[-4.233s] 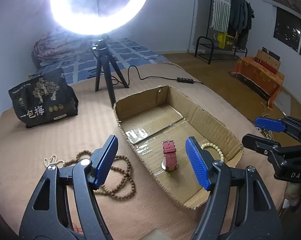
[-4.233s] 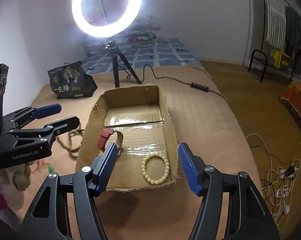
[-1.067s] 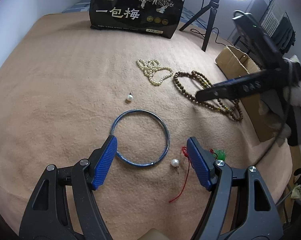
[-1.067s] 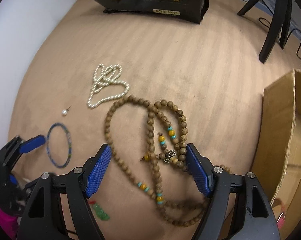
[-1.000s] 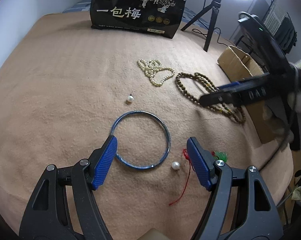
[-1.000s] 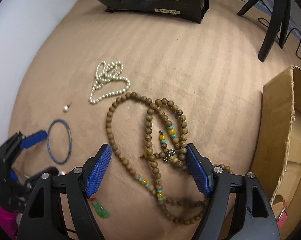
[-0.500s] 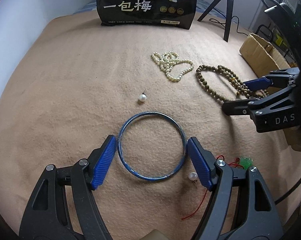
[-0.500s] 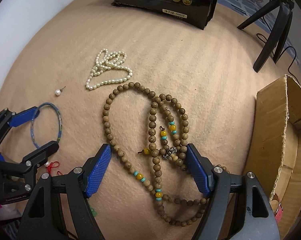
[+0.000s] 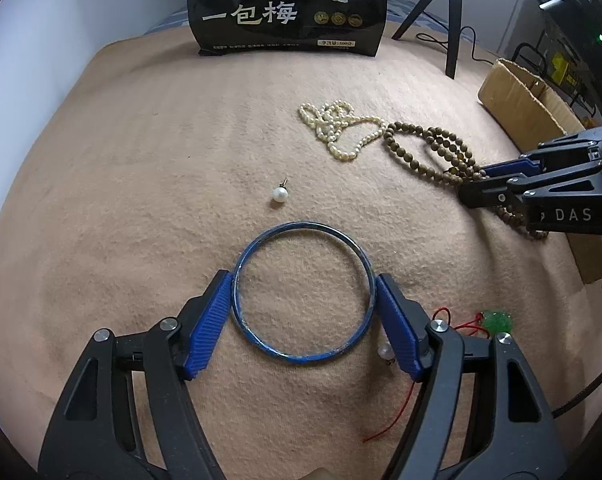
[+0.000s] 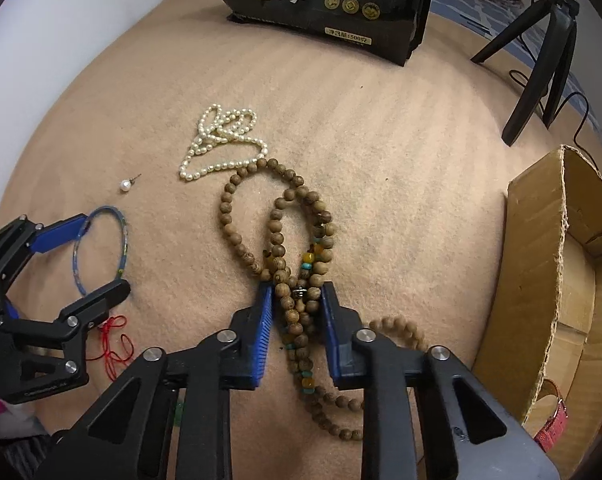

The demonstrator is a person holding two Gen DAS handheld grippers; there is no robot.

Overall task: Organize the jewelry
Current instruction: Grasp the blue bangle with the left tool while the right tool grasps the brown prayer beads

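A blue bangle (image 9: 301, 226) lies flat on the tan blanket. My left gripper (image 9: 303, 280) straddles it with its jaws closing, and both blue pads touch the rim on opposite sides. The right wrist view shows the same bangle (image 10: 123, 240) between the left gripper's (image 10: 101, 256) fingers. A long wooden bead necklace (image 10: 227, 216) with yellow and turquoise beads lies looped to the right. My right gripper (image 10: 297, 288) is closing and squeezes a bunch of its strands between its pads. From the left wrist view that gripper (image 9: 477, 184) rests on the wooden beads (image 9: 405, 152).
A pearl necklace (image 10: 221, 136) lies heaped beside the wooden beads. One pearl stud (image 9: 279, 194) sits beyond the bangle, another (image 9: 385, 350) by my left gripper's right pad. A green pendant (image 9: 497, 320) on red cord lies right. Black bag (image 9: 289, 4) and tripod (image 10: 541, 72) behind; cardboard box (image 10: 541, 264) right.
My right gripper's jaws have come together on the wooden beads and pulled the strands into a bunch. My left gripper has slid forward, so the bangle now sits between its pads.
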